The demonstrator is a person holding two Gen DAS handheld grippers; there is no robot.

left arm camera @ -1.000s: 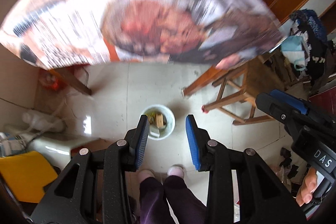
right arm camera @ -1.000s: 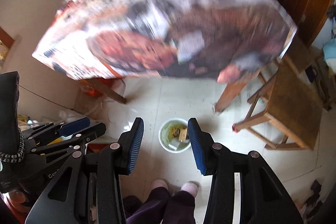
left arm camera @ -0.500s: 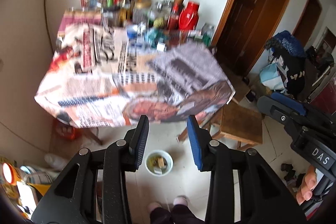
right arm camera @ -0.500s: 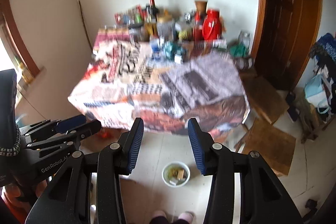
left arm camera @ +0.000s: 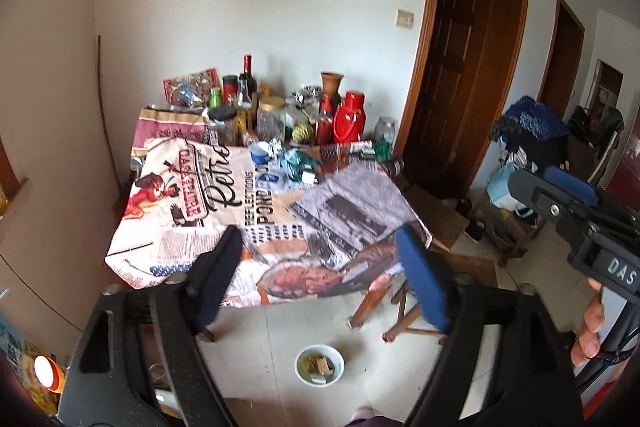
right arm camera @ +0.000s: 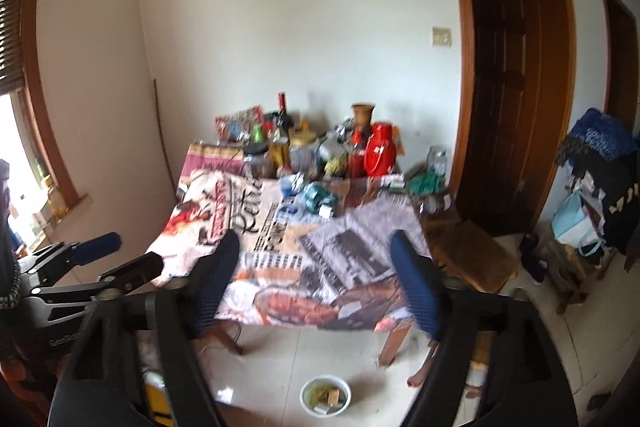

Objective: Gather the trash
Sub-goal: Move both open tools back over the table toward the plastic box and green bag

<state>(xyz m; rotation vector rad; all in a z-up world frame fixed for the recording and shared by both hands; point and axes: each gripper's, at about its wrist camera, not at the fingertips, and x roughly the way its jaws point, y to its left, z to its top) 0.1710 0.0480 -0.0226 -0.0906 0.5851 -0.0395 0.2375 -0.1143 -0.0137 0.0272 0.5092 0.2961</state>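
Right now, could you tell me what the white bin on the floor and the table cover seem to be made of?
The white bin looks like smooth plastic: a thin, even rim with a slight sheen; its scraps look like paper or card. The table cover looks like printed cloth or oilcloth: newspaper-style graphics, and its edge drapes limply over the front of the table. Blur leaves the exact fabric open.

Black grippers, blue pads (ridged)

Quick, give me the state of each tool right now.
Left tool: jaws just opened wide, nothing between them.
Right tool: jaws just opened wide, nothing between them.
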